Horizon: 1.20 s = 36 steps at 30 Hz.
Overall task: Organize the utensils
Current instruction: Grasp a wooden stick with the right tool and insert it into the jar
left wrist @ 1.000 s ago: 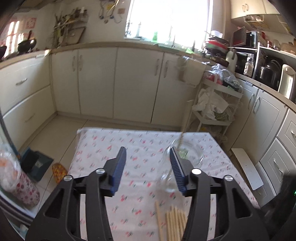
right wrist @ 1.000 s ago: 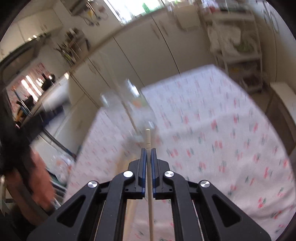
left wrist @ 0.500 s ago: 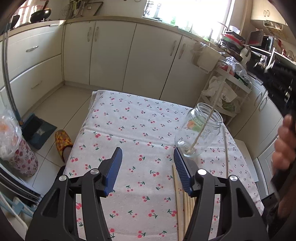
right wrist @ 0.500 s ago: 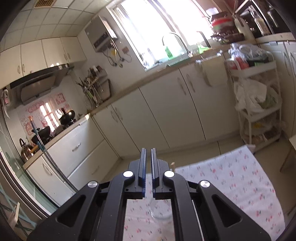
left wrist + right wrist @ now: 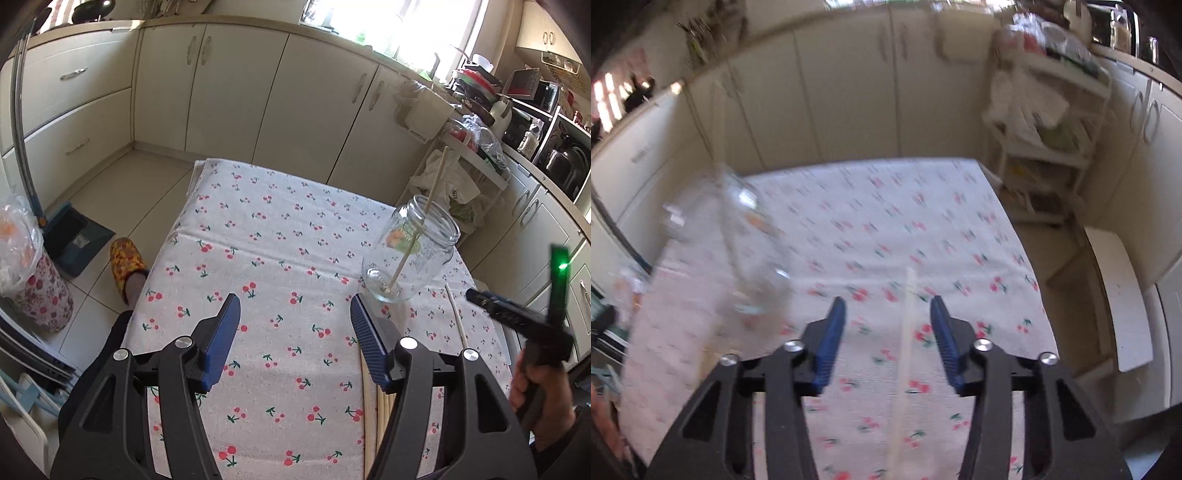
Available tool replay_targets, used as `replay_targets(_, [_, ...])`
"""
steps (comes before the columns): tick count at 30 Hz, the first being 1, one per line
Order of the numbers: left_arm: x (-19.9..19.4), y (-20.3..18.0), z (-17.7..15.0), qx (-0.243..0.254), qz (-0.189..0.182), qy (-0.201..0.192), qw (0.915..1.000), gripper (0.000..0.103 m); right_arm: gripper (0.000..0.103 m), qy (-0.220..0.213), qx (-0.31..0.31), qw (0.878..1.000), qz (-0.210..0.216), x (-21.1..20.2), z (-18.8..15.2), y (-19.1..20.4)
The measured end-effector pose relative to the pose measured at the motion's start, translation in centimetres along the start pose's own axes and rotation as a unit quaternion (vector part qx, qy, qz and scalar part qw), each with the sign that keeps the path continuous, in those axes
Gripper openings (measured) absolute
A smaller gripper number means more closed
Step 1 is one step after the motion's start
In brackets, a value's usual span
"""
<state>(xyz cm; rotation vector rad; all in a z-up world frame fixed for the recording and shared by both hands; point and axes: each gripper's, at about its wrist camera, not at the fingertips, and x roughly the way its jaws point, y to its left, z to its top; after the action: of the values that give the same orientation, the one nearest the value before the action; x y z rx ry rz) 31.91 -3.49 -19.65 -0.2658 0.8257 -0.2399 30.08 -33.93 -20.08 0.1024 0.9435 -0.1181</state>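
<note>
- A second ago the right gripper (image 5: 888,325) was clamped on a chopstick; now that chopstick (image 5: 415,229) stands leaning in the glass jar (image 5: 412,251), and the jaws have just been opening, pads touching nothing.
- A single pale chopstick (image 5: 905,354) lies on the cherry-print tablecloth (image 5: 886,221) below the gap between the right jaws; this view is blurred.
- The left gripper (image 5: 293,334) has also just been opening; it hangs wide and empty over the cloth.
- A bundle of chopsticks (image 5: 373,421) lies on the cloth beside the left gripper's right finger.
- The jar stands near the cloth's right edge.
</note>
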Motion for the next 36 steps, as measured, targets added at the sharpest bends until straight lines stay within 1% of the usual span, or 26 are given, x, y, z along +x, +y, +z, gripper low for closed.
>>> replay_targets(1, [0.1,-0.1,0.0,-0.002,-0.001,0.002,1.0000,0.059,0.040,0.009,0.002,1.000,-0.005,0.8,-0.1,-0.3])
replay_targets(3, [0.1,-0.1,0.0,0.001,0.000,0.001,1.0000,0.059,0.037,0.024,-0.002,1.000,-0.019,2.3,-0.1,-0.6])
replay_targets(5, [0.1,-0.1,0.0,0.002,0.000,0.000,1.0000,0.059,0.023,0.039,-0.012,0.999,-0.025,3.5,-0.6,-0.6])
replay_targets(6, [0.1,-0.2,0.1,0.002,0.000,0.000,1.0000,0.059,0.022,0.043,-0.023,0.998,-0.030,3.9,-0.8,-0.3])
replay_targets(7, [0.1,-0.1,0.1,0.002,0.000,0.000,1.0000,0.059,0.015,0.031,-0.036,0.998,-0.033,3.9,-1.1,0.0])
replay_targets(8, [0.2,-0.1,0.0,0.002,0.000,0.000,1.0000,0.059,0.006,0.029,-0.046,0.998,-0.032,3.8,-1.3,0.2])
replay_targets(9, [0.2,-0.1,0.0,0.001,0.000,0.001,1.0000,0.059,0.006,0.028,-0.050,0.998,-0.035,3.7,-1.3,0.4])
replay_targets(11, [0.2,-0.2,0.0,0.001,-0.001,0.003,1.0000,0.060,0.006,0.016,-0.028,0.999,-0.017,2.8,-1.1,0.1])
replay_targets(12, [0.1,-0.2,-0.1,0.001,-0.001,0.003,1.0000,0.059,0.006,0.004,-0.009,1.000,0.001,2.0,-0.6,-0.1])
replay_targets(14, [0.0,-0.2,-0.1,0.001,-0.002,0.003,1.0000,0.060,0.006,-0.037,0.032,0.997,0.053,-0.7,0.8,0.0])
replay_targets(15, [0.1,-0.2,-0.1,0.000,-0.002,0.004,1.0000,0.060,0.006,-0.058,0.050,0.994,0.079,-1.9,1.7,0.1])
replay_targets(16, [0.1,-0.2,-0.1,0.000,-0.003,0.006,1.0000,0.059,0.006,-0.089,0.075,0.986,0.115,-3.6,2.7,0.2])
replay_targets(17, [0.1,-0.3,-0.1,-0.002,-0.005,0.006,1.0000,0.060,0.006,-0.114,0.089,0.980,0.138,-4.8,3.7,0.4])
replay_targets(18, [0.1,-0.3,-0.1,-0.003,-0.006,0.007,1.0000,0.060,0.006,-0.146,0.102,0.971,0.160,-6.1,4.7,0.9])
replay_targets(20, [0.0,-0.3,-0.1,-0.006,-0.008,0.006,0.9999,0.059,0.006,-0.209,0.123,0.951,0.191,-8.2,6.8,2.1])
replay_targets(21, [-0.1,-0.3,-0.1,-0.006,-0.008,0.005,0.9999,0.059,0.006,-0.228,0.130,0.944,0.200,-8.5,7.6,2.4])
replay_targets(23, [-0.2,-0.3,-0.1,-0.007,-0.010,0.003,0.9999,0.060,0.006,-0.278,0.150,0.927,0.203,-9.0,9.0,3.5])
replay_targets(24, [-0.3,-0.3,-0.1,-0.008,-0.011,0.002,0.9999,0.060,0.006,-0.293,0.158,0.922,0.200,-8.7,9.7,4.0])
replay_targets(26, [-0.4,-0.2,0.0,-0.009,-0.012,0.001,0.9999,0.060,0.006,-0.315,0.166,0.917,0.183,-8.3,10.4,5.0])
replay_targets(29, [-0.6,0.0,0.1,-0.010,-0.013,-0.001,0.9999,0.060,0.006,-0.334,0.164,0.916,0.151,-6.5,11.1,6.5])
replay_targets(30, [-0.6,0.0,0.1,-0.011,-0.012,-0.001,0.9999,0.061,0.006,-0.333,0.160,0.918,0.140,-5.8,11.5,6.7])
replay_targets(32, [-0.5,0.2,0.1,-0.011,-0.010,0.001,0.9999,0.062,0.006,-0.318,0.151,0.927,0.126,-3.7,12.1,7.0])
replay_targets(34, [-0.4,0.4,0.1,-0.009,-0.009,0.004,0.9999,0.062,0.006,-0.297,0.138,0.938,0.116,-2.7,11.4,7.7])
replay_targets(36, [-0.1,0.5,0.1,-0.011,-0.007,0.006,0.9999,0.063,0.006,-0.291,0.131,0.941,0.116,-2.4,10.7,7.7])
